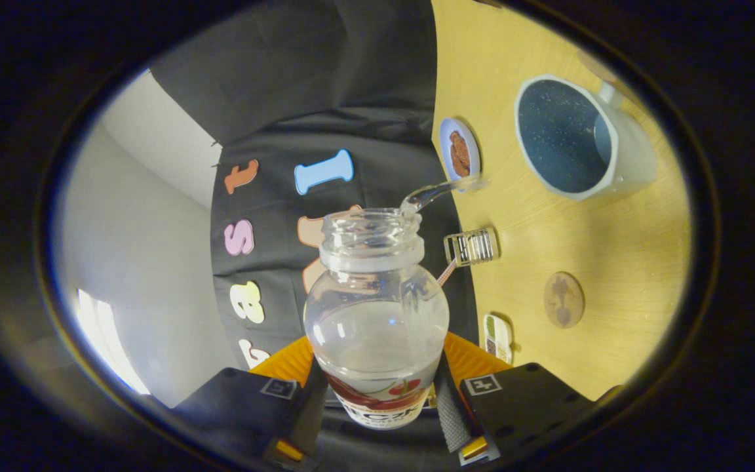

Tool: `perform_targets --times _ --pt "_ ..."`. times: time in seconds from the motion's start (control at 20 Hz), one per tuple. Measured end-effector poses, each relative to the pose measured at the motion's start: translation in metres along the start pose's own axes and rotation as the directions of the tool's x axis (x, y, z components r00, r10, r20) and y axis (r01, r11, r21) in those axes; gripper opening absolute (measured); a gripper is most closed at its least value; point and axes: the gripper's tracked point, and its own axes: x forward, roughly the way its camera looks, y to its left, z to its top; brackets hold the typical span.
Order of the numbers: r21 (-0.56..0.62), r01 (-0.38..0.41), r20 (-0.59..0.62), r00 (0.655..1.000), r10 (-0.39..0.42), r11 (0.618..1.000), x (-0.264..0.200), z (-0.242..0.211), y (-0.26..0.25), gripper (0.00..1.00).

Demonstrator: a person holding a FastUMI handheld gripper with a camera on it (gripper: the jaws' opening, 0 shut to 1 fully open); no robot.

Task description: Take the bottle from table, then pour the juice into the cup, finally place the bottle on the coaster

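A clear plastic bottle (377, 314) with no cap and a fruit label sits tipped over on its side between my fingers, and my gripper (381, 393) is shut on its lower body. A thin stream of clear liquid (440, 190) leaves the bottle's mouth and arcs toward the wooden table (620, 249). The cup (577, 137), a pale mug with a dark speckled inside, stands on the table beyond the stream's end. A round brown coaster (563, 299) lies on the table, nearer to my fingers than the cup.
A small blue dish (459, 152) with something brown on it lies by the table's edge, close to the stream's tip. A small ribbed clear container (471, 246) and a small white object (497, 337) also sit along that edge. The booth's black cloth hangs behind the bottle.
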Motion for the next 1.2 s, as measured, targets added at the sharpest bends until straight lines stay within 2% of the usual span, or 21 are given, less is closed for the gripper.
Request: perform_targets --times 0.8,1.2 --pt "0.082 -0.011 0.010 1.000 0.010 0.997 0.000 0.001 0.019 0.77" --pt "0.152 -0.043 0.042 0.998 0.037 0.987 0.002 0.007 0.036 0.77"
